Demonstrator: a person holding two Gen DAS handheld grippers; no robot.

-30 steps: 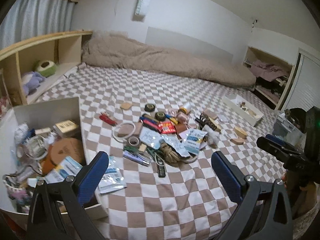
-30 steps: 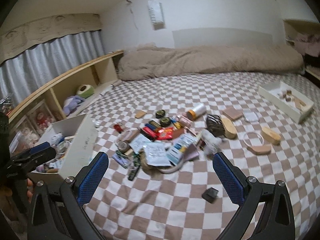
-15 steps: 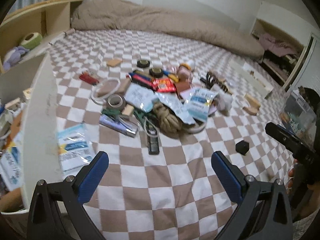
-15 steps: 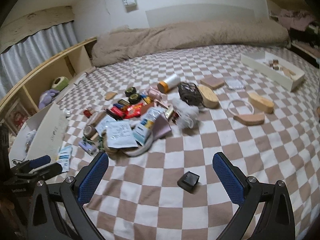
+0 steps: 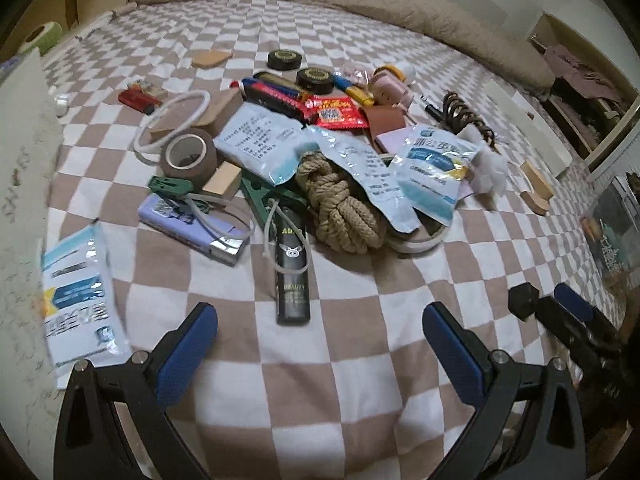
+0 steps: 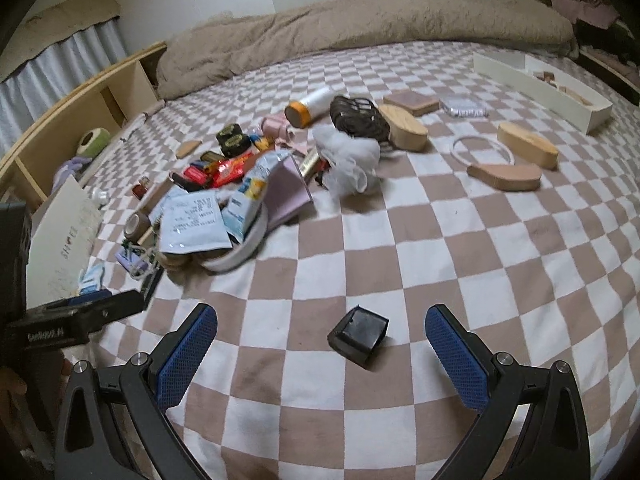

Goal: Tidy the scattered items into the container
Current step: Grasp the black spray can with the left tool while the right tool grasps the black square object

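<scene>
Jaws apart on both — left gripper (image 5: 320,344) over a glossy black tube (image 5: 292,264), right gripper (image 6: 320,344) near a boxy, perhaps plastic, black cube (image 6: 359,335).

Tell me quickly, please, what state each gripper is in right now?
Left gripper: open, holding nothing, above the black tube.
Right gripper: open, holding nothing, around the small black box.

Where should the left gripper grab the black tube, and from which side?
Grip the black tube across its near lower body, coming from above with the fingers on its long sides. It lies flat, its length running away from the open left gripper. The near end sits bare on the bedspread; a white cord and the pile crowd the far end.
</scene>
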